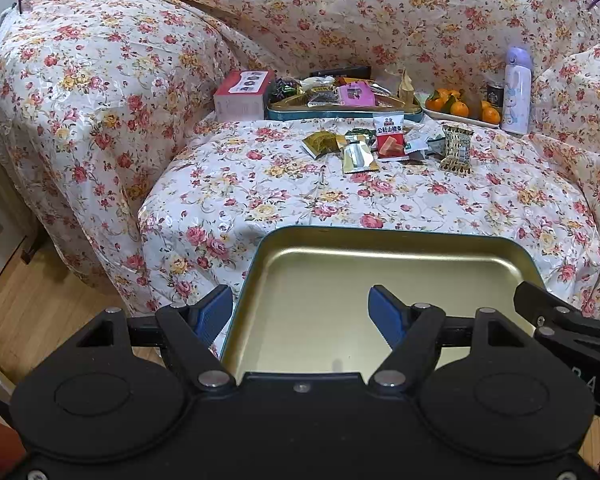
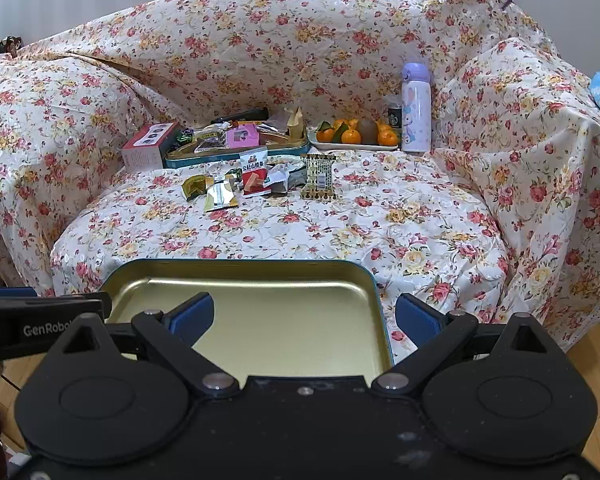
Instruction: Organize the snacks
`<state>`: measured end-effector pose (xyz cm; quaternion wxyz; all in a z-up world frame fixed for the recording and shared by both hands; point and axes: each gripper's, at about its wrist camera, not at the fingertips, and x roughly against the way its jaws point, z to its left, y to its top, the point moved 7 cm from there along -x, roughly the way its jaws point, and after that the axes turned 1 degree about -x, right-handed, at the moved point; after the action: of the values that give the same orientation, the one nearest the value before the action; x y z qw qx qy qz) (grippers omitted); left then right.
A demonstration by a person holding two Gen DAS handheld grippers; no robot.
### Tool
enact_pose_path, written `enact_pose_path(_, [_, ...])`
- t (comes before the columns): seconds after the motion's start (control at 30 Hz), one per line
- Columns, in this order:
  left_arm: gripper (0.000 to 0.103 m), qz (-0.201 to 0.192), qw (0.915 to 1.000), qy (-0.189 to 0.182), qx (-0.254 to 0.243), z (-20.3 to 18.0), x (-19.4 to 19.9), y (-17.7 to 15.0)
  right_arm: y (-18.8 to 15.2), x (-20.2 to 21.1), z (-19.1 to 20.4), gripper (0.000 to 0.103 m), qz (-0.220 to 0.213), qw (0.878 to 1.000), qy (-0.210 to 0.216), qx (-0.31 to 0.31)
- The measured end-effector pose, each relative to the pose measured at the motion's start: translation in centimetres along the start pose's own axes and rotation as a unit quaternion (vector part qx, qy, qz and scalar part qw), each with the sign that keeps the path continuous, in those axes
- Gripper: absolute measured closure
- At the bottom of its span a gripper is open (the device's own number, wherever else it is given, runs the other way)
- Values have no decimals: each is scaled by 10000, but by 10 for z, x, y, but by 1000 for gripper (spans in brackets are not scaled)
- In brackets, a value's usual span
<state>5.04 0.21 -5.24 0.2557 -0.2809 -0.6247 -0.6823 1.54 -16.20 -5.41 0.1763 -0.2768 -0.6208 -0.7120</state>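
An empty gold tin tray (image 1: 380, 276) with a teal rim lies at the front of the sofa seat. My left gripper (image 1: 300, 312) hovers open over its left edge, one blue pad outside the rim and one over the tray floor. In the right wrist view my right gripper (image 2: 304, 316) stands open astride the right edge of the tray (image 2: 260, 292). Neither holds anything. Farther back lie loose snacks: a red packet (image 1: 389, 136), a gold packet (image 1: 358, 156) and a patterned packet (image 1: 456, 148). Behind them a second tin (image 1: 340, 114) holds several snacks.
A pink box (image 1: 242, 94) stands left of the back tin. To its right are a plate of oranges (image 1: 458, 108), a dark can (image 1: 497, 94) and a lilac bottle (image 1: 518, 90). Floral cloth covers the sofa (image 2: 420, 220). Wooden floor (image 1: 40, 300) lies below left.
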Motion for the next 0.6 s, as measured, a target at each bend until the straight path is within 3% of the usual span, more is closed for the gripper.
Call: enact_pose_path(0.6, [28, 33, 10000, -40, -5, -1, 0, 0, 0, 0, 0, 1, -5, 10000, -11, 10])
